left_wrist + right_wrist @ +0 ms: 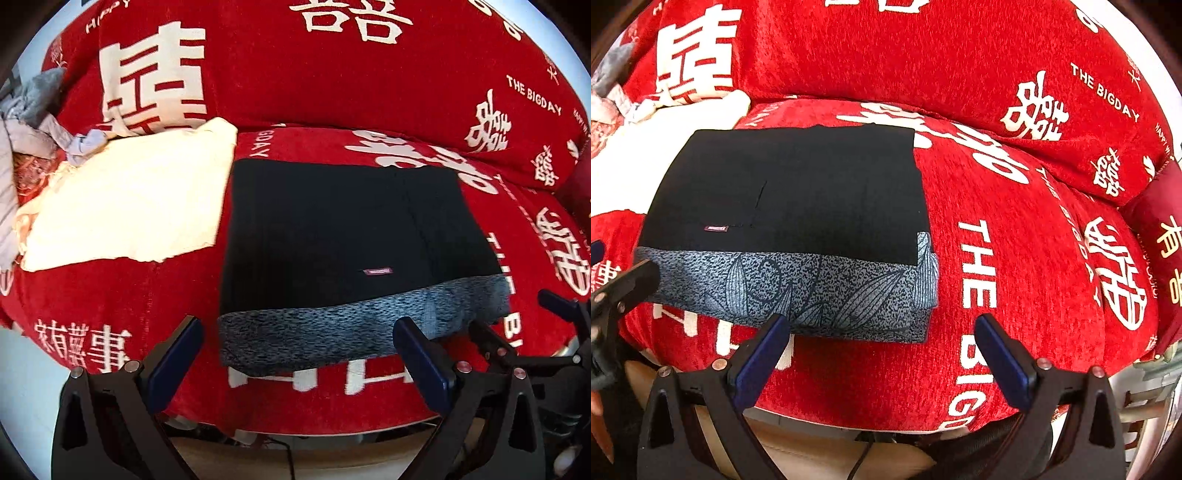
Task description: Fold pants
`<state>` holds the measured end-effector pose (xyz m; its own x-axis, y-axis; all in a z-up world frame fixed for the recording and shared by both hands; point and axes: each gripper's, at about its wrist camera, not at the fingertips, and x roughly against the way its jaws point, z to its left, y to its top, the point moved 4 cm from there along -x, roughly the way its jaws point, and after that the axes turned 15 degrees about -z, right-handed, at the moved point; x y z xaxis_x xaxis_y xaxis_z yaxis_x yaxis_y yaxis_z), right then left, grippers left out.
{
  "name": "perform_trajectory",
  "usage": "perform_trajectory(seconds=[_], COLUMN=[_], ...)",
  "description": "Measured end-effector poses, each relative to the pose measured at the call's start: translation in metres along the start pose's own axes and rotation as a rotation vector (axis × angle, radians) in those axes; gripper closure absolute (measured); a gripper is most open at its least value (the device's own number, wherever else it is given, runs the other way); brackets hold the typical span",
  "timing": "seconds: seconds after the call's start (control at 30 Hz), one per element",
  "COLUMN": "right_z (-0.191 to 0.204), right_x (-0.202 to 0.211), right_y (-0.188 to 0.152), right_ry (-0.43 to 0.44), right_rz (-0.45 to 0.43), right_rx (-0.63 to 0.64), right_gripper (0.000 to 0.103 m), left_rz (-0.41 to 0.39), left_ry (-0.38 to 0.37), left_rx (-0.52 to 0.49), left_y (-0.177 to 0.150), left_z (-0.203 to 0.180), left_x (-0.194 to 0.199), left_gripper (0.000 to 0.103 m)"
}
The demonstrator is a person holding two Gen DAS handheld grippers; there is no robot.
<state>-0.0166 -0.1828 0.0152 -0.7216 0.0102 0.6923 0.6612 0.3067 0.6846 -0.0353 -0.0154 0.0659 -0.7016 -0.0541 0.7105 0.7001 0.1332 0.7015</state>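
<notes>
Hovering level at sofa edge: left tongs, right tongs, both spread, empty; folded pants ahead.

- Bare red sofa seat lies open to the right of the folded pants.
- A cream cloth touches the pants' left edge, blocking that side.
- The sofa backrest closes the rear.
</notes>
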Motion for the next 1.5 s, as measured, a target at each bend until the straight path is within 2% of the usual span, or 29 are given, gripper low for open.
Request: perform_trajectory(seconds=[0.1,0.2,0.37,0.53,0.8,1.5], right_z=[0.002,0.007,0.006,-0.005,-0.003,0.005], right_x=[-0.004,-0.002,0.003,0.006,0.007,0.002], right_y=[0.004,0.006,0.005,0.009,0.013,0.007], right_ry=[0.001,0.005,-0.009,-0.006,-0.004,0.015], right_rz=[0.013,0.007,-0.013,-0.032,-0.043,-0.009], right_rx=[-0.074,-0.09,-0.09,-0.128,-0.117,-0.104], right_gripper=[0.002,0.002,0.002,0.002,0.002,0.002], left_rz=[-0.004,-0.045,-0.057,-0.099,-0.135,-0.073], left_ry=[0.031,0.053,0.055,0.075,0.047,0.017], left_rx=[-0.021,-0.032,-0.045,-0.105,-0.102,-0.076], left_y=[-0.001,0.0,0.0,0.002,0.007,0.0], left_z=[0.001,0.003,0.001,-0.006,-0.007,-0.005], left_x=[0.0,0.004,0.007,0.015,0.021,0.01], left_gripper=[0.0,0.0,0.0,0.0,0.0,0.0])
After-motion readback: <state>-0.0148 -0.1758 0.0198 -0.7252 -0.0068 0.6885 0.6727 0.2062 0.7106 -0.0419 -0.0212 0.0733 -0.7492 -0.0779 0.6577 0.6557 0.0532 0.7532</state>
